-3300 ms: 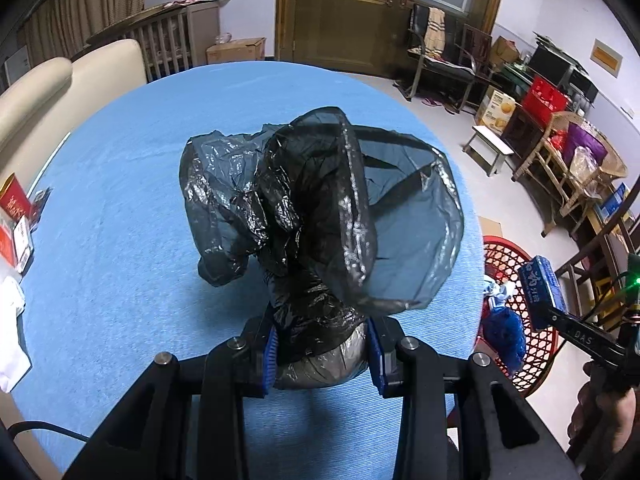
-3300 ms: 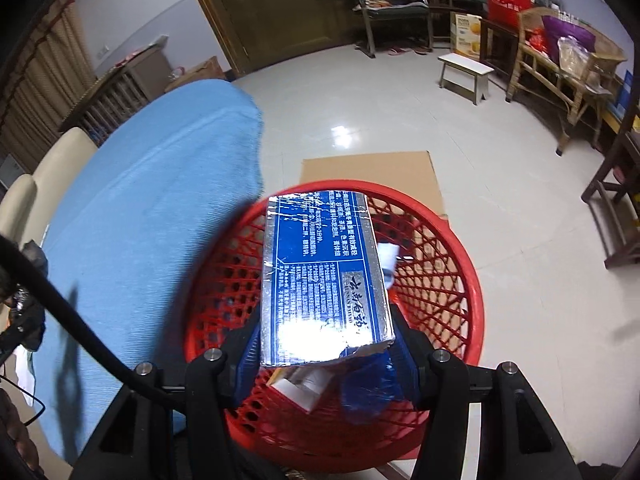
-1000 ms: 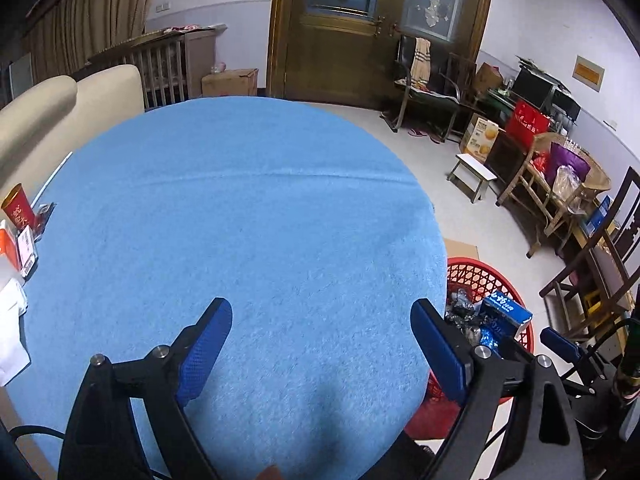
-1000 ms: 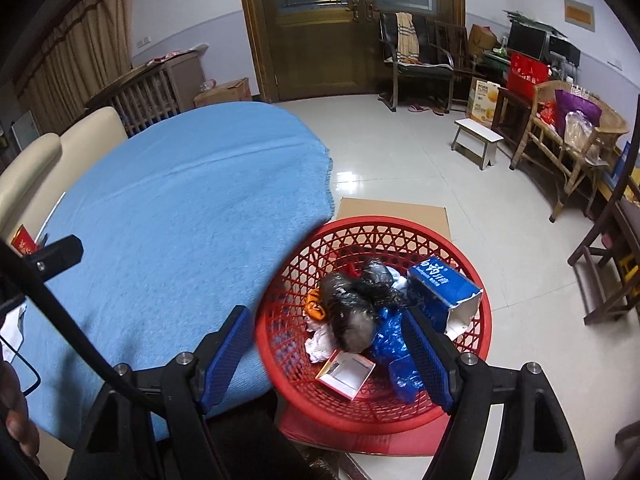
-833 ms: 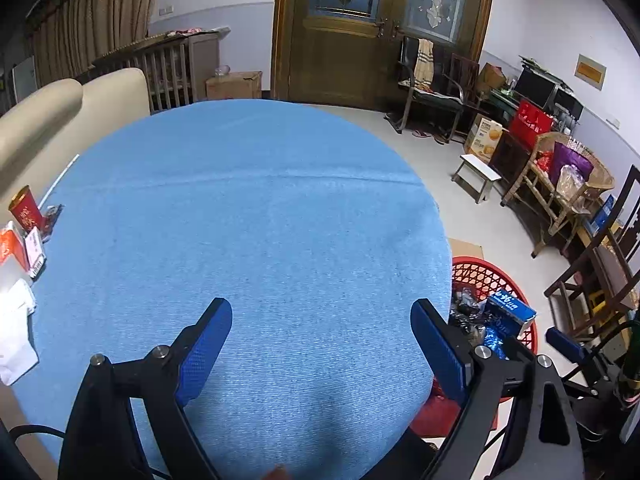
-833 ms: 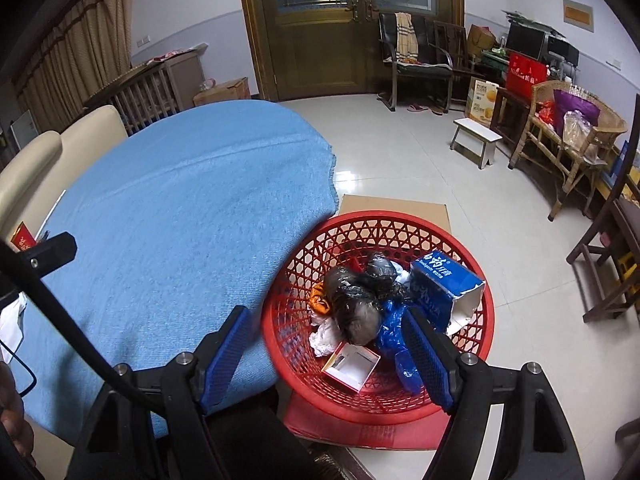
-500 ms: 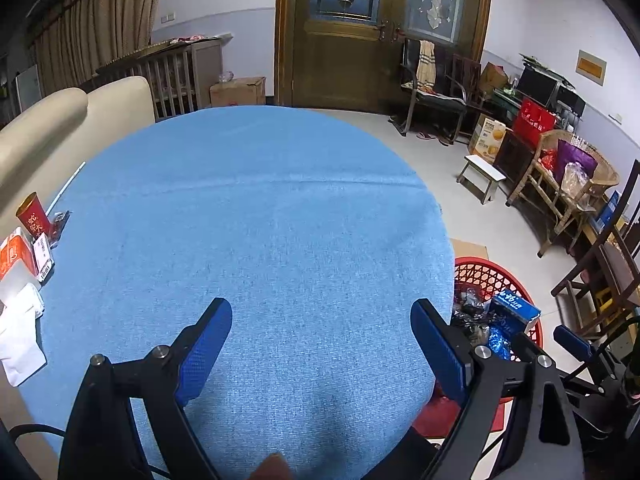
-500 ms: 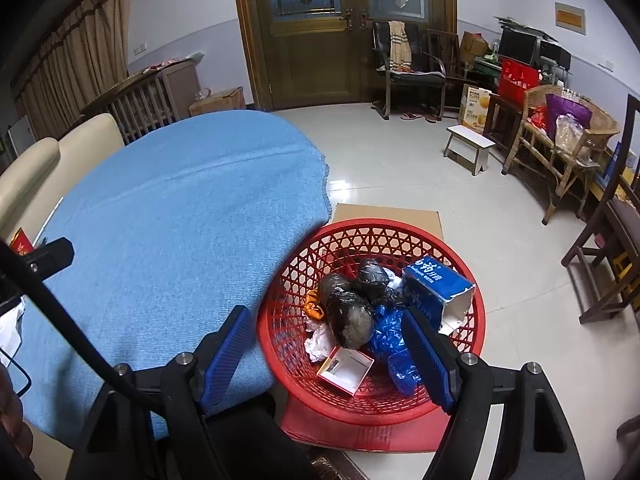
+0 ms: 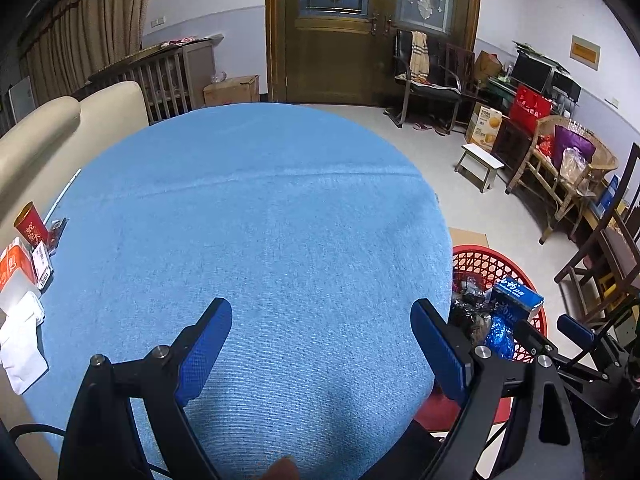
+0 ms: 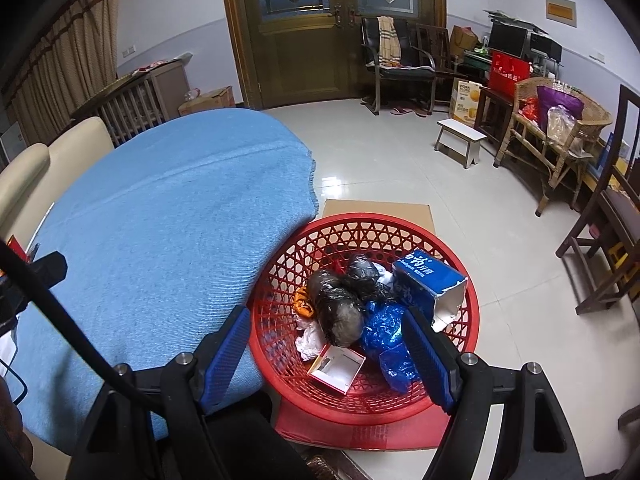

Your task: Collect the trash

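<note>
Both sets of jaws stand parted and empty: the left gripper [image 9: 321, 334] hangs over the bare blue tablecloth [image 9: 256, 216] with nothing between its blue ribbed pads, and the right gripper [image 10: 325, 342] hovers over the red basket [image 10: 460, 344], its pads released and clear of the rubbish below. Judging by the cloth, which looks cleared in its middle, the step in hand is finding whatever trash is left; the only candidates lie at nine o'clock in the left wrist view, where a red paper cup [image 9: 31, 225], an orange packet [image 9: 14, 261] and white tissue [image 9: 21, 350] sit near the table's edge. It would be wise to confirm these are rubbish before reaching, to bring the left jaws down from above, and to pinch soft tissue at a bunched fold, not a loose corner. The collected trash lies in the basket, at three o'clock from the table: a knotted black plastic bag [image 10: 340, 308], glossy and crinkled, a torn blue carton [image 10: 428, 280] with a white inside, a shiny blue wrapper [image 10: 386, 332], a small open white box [image 10: 337, 368]. The basket is a round, open plastic lattice standing on flat brown cardboard [image 10: 380, 206] over pale, reflective floor tiles.
</note>
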Motion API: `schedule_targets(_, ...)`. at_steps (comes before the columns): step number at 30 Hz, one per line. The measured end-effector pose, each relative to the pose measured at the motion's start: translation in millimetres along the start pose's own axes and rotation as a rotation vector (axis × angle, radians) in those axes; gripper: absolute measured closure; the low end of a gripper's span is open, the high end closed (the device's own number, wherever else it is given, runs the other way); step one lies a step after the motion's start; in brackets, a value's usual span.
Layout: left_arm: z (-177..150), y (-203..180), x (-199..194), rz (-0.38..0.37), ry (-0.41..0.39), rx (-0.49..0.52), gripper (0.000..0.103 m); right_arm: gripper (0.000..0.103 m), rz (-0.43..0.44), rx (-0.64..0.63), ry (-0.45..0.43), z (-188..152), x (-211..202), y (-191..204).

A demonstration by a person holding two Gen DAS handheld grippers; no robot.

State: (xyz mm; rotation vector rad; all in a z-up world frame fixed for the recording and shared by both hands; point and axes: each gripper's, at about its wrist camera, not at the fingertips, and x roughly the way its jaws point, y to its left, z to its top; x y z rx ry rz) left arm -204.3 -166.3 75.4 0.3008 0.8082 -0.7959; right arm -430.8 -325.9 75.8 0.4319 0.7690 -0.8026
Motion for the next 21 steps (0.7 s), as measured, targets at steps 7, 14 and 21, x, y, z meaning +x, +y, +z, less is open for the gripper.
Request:
schedule_targets(7, -1.3, -6.7, -2.0, 0.001, -0.004, 0.030, 0.012, 0.023, -0.017, 0.013, -0.009, 0.7, -0.9, -2.5)
schedule_targets(14, -2.1, -8.2, -2.9, -0.007, -0.003, 0.038, 0.012, 0.023, -0.028, 0.020, -0.005, 1.2, 0.2, -4.1)
schedule_targets(21, -2.5, -7.2, -3.3, -0.007, 0.004, 0.036, 0.012, 0.023, -0.031, 0.023, -0.002, 0.8, 1.2, -5.4)
